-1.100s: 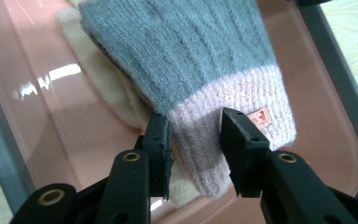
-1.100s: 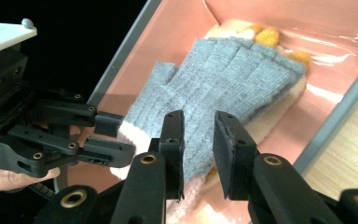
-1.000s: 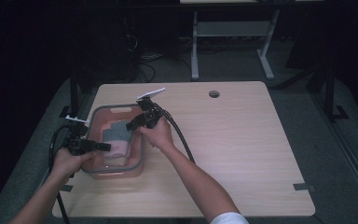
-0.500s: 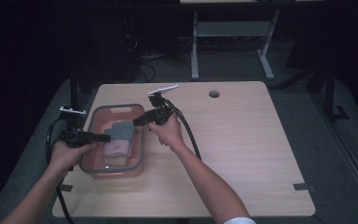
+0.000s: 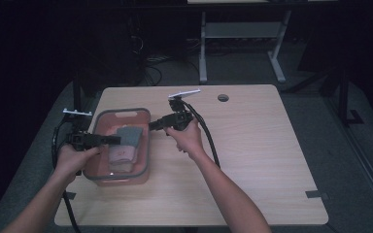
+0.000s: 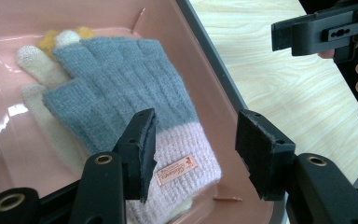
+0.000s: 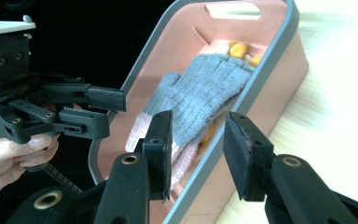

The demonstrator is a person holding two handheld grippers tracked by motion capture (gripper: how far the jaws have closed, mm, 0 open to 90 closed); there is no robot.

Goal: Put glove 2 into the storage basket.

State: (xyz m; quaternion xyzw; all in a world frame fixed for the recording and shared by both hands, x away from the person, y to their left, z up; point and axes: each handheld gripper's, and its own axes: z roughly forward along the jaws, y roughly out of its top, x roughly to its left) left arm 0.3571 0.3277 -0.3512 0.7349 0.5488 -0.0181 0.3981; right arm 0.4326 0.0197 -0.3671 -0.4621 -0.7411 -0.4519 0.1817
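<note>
A pink bin [image 5: 146, 150] with a grey rim stands at the table's left. In it a grey knitted glove [image 5: 129, 135] with a pale pink cuff lies on a cream and yellow glove [image 6: 33, 60]. My left gripper [image 5: 117, 141] hovers over the bin's left half; its jaws have just been opening, and the cuff [image 6: 182, 158] lies below and between them untouched. My right gripper [image 5: 152, 125] sits at the bin's right rim, its jaws also just opening, with nothing between them. In the right gripper view the grey glove [image 7: 205, 93] and the left gripper [image 7: 105, 109] lie beyond my right gripper [image 7: 198, 135].
The bin's grey rim [image 7: 261, 79] runs just past the right gripper's tips. A round cable hole [image 5: 223, 97] is at the table's back. Bare wood [image 5: 262, 160] stretches to the right of the bin. Black cables trail from both grippers.
Both grippers have drawn apart from the glove in the bin. The left one moved up and left, the right one out toward the right rim, and both sets of jaws stand wider.
</note>
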